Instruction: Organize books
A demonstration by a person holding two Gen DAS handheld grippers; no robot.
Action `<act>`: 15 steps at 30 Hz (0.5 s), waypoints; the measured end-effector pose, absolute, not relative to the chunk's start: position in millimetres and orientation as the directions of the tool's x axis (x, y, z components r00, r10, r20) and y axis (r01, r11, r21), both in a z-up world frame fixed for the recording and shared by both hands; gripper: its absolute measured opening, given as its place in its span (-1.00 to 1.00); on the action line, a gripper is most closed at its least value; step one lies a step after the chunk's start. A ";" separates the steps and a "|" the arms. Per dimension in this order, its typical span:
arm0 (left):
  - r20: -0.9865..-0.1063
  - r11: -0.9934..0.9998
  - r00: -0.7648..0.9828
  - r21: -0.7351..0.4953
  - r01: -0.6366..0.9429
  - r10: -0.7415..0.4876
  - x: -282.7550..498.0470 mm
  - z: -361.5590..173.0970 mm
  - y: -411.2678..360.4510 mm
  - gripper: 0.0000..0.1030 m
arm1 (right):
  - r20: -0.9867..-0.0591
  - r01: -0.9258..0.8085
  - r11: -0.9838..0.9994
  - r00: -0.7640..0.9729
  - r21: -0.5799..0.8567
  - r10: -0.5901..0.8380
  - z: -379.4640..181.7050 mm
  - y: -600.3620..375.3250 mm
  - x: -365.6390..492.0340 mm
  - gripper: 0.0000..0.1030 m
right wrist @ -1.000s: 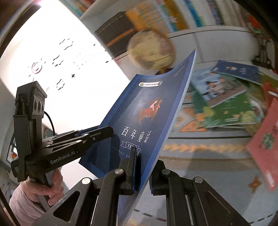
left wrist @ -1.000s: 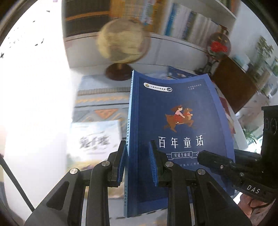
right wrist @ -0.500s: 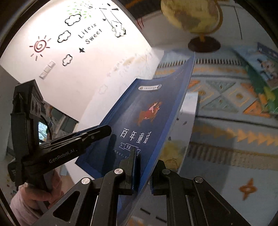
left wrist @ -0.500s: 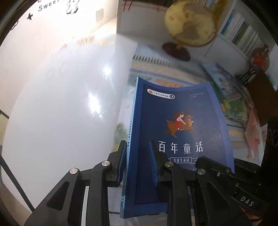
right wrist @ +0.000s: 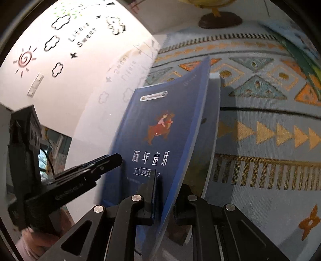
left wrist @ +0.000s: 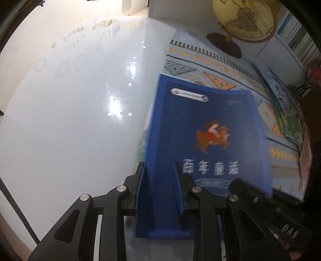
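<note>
Both grippers, left and right, clamp our blue book (lower edge hidden, title blurred) above the rug.

a child's room or reading corner in a home: a patterned play rug on the floor, a globe on a wooden stand, picture books spread about, shelves of books, and cloud-and-sun wall stickers.
</note>
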State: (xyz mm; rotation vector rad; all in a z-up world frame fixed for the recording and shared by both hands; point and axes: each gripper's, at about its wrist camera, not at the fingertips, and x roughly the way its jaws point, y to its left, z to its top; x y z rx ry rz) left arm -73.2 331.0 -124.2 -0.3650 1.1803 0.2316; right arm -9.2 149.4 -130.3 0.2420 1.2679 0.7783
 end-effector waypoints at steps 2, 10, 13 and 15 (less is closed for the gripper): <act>-0.932 0.920 0.363 -0.152 -0.360 -0.012 -68.8 -125.3 328.1 -0.55 | -0.766 -0.399 0.726 0.085 0.560 0.637 -131.3 152.8 -9.7 -0.76; -0.944 0.888 0.314 -0.059 -0.456 0.099 -67.6 -127.4 350.2 -0.35 | -0.766 -0.319 0.760 0.137 0.566 0.628 -133.7 145.2 -16.3 -0.75; -0.945 0.875 0.317 -0.084 -0.477 0.082 -68.7 -130.7 361.5 -0.24 | -0.778 -0.310 0.786 0.182 0.536 0.602 -129.1 146.4 -23.8 -0.75; -0.945 0.872 0.315 -0.082 -0.482 0.085 -68.0 -130.2 364.0 -0.25 | -0.777 -0.301 0.785 0.177 0.542 0.604 -130.6 148.6 -23.3 -0.75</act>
